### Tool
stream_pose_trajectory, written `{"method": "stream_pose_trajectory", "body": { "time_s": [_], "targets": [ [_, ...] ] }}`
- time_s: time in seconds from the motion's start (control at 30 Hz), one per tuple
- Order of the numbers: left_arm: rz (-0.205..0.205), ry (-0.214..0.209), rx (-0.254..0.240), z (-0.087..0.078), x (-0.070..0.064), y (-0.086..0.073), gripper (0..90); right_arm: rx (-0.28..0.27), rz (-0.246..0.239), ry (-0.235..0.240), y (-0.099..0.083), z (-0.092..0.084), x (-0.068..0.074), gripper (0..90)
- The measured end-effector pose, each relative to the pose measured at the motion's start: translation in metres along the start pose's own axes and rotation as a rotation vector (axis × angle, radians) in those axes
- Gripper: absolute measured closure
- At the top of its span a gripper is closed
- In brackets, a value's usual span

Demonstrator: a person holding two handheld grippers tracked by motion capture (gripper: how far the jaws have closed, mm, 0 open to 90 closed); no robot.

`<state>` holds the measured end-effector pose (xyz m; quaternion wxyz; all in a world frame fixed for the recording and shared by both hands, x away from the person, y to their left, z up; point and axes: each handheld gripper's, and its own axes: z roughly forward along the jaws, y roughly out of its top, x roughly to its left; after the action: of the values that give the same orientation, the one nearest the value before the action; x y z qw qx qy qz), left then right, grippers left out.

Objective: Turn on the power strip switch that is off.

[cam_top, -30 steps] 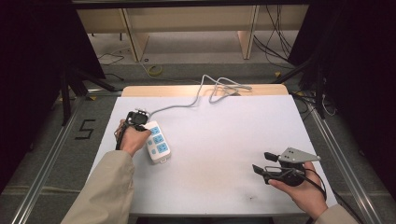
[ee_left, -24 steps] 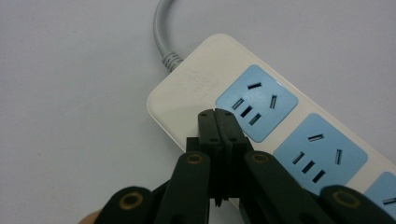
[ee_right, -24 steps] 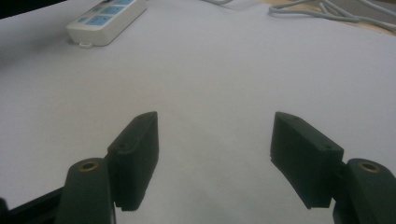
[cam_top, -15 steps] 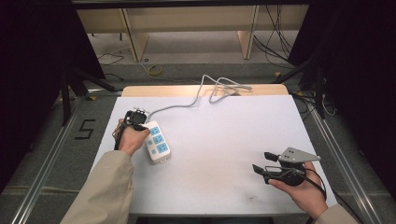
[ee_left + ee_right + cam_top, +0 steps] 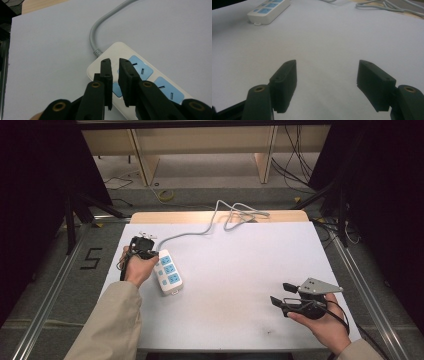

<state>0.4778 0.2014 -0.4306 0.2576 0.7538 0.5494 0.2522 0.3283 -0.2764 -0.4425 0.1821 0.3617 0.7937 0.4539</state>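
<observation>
A white power strip (image 5: 168, 272) with blue sockets lies at the left of the white table (image 5: 240, 270). Its grey cable (image 5: 235, 212) runs to the far edge. My left gripper (image 5: 145, 249) hovers at the strip's cable end. In the left gripper view the strip (image 5: 150, 72) lies just beyond my left gripper (image 5: 115, 62). Its jaws have just been opening and stand a narrow gap apart with nothing between them. My right gripper (image 5: 281, 293) rests at the near right, wide open and empty. In the right gripper view, my right gripper (image 5: 327, 67) points across the table toward the strip (image 5: 268, 10).
The cable (image 5: 387, 6) loops in coils on the wooden strip (image 5: 165, 216) at the table's far edge. Metal rails (image 5: 50, 290) run along both sides of the table. Beyond it are wooden furniture legs and loose wires on the floor.
My left hand has edged slightly to the left beside the power strip. The right hand has stayed still.
</observation>
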Motion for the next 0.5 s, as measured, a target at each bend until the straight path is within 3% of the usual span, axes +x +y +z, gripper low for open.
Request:
{"method": "stream_pose_trajectory", "body": {
  "time_s": [0.33, 0.5],
  "targets": [
    [-0.016, -0.022, -0.068, -0.0057, -0.0011, 0.0005, 59.0, 0.001, 0.0, 0.001, -0.0001, -0.0001, -0.0002, 32.9],
    [-0.004, -0.082, -0.083, -0.0058, -0.0048, -0.0002, 47.7, 0.0, 0.0, 0.0, -0.0002, -0.0003, -0.0005, 32.8]
  ]
}}
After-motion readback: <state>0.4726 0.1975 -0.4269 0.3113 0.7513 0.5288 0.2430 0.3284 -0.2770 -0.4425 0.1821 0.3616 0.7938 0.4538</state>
